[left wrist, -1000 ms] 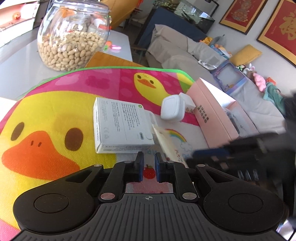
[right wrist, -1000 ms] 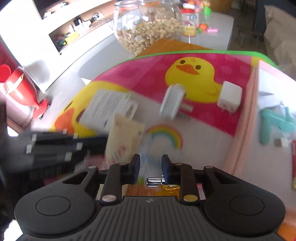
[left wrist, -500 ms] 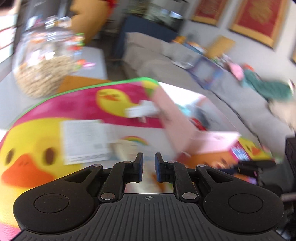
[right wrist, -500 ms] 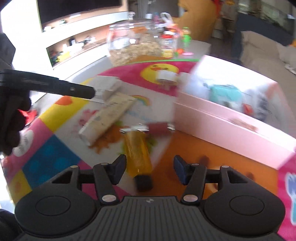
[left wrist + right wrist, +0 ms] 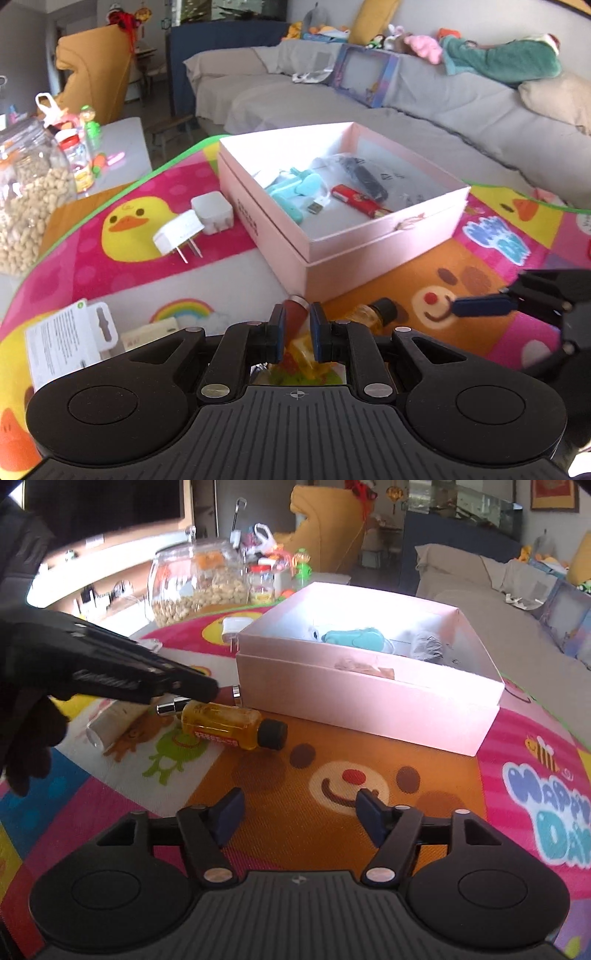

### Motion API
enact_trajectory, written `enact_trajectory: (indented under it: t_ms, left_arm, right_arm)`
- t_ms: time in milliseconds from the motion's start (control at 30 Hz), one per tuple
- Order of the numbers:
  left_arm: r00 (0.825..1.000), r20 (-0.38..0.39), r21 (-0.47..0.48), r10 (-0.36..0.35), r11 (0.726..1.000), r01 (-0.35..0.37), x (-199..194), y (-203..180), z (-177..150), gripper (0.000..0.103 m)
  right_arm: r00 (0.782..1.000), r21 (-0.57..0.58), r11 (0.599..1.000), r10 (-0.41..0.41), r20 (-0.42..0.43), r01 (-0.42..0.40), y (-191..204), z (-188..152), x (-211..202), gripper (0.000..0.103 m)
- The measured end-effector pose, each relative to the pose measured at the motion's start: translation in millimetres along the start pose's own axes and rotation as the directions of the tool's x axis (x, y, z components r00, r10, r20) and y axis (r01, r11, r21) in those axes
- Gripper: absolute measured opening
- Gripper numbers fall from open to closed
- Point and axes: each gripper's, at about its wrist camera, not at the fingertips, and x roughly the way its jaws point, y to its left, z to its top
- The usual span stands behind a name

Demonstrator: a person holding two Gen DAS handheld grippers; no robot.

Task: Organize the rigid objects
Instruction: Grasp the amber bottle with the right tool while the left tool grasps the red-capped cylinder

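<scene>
Since earlier, we are swinging both grippers toward the pink box (image 5: 369, 254); our right gripper (image 5: 299, 814) is now spread apart, while the left gripper (image 5: 297, 332) is nearly together around a reddish tube (image 5: 293, 314), contact unclear, risking nudging the amber bottle (image 5: 229, 727) touching it.

Home living room, long grey sofa (image 5: 332, 99) strewn with plush toys (image 5: 421, 44), child's cartoon duck play mat (image 5: 140, 221) over the surface, glass jar of nuts (image 5: 195, 583), framed red wall art (image 5: 554, 494), mustard armchair (image 5: 92, 81)
</scene>
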Motion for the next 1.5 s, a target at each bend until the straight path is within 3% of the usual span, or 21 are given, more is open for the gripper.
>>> enact_trajectory:
  t_ms: [333, 433, 667, 733, 967, 1133, 1200, 1267, 1500]
  left_arm:
    - [1.0, -0.005, -0.164, -0.003, 0.986, 0.002, -9, 40, -7, 0.016]
    - [1.0, 0.003, -0.183, 0.01, 0.983, -0.009, -16, 48, -11, 0.016]
    - [0.999, 0.022, -0.219, 0.039, 0.975, -0.033, -31, 61, -19, 0.016]
    - [0.999, 0.007, -0.205, 0.036, 0.978, -0.034, -29, 59, -21, 0.016]
    - [0.999, 0.02, -0.126, -0.034, 0.991, 0.036, -19, 39, -21, 0.016]
    - [0.999, -0.001, -0.063, -0.039, 0.997, 0.039, -3, 23, -10, 0.017]
    - [0.999, -0.024, -0.033, -0.037, 0.999, 0.036, 5, 17, -6, 0.029]
    - [0.999, -0.049, -0.01, -0.023, 1.0, 0.023, 12, 12, -4, 0.031]
    - [0.996, -0.083, 0.055, -0.018, 0.998, 0.023, 11, -3, -15, 0.024]
  right_arm:
    - [0.999, 0.077, 0.996, 0.041, -0.003, -0.041, 18, 14, 13, 0.08]
    - [1.0, 0.074, 0.997, 0.008, -0.001, -0.008, 37, 21, 27, 0.09]
    - [0.999, 0.116, 0.992, -0.039, -0.013, 0.04, 49, 47, 56, 0.09]
    - [0.999, 0.137, 0.989, -0.048, -0.01, 0.049, 44, 50, 57, 0.081]
    - [0.997, 0.093, 0.993, -0.073, -0.012, 0.074, 20, 25, 28, 0.081]
    - [0.996, 0.066, 0.993, -0.094, -0.007, 0.094, 0, 1, 4, 0.081]
    - [0.996, 0.077, 0.993, -0.089, -0.007, 0.089, -5, -2, 0, 0.081]
    - [0.996, 0.08, 0.992, -0.094, -0.005, 0.094, -5, -2, 0, 0.081]
    - [0.995, 0.086, 0.991, -0.1, -0.001, 0.1, -6, -2, 0, 0.082]
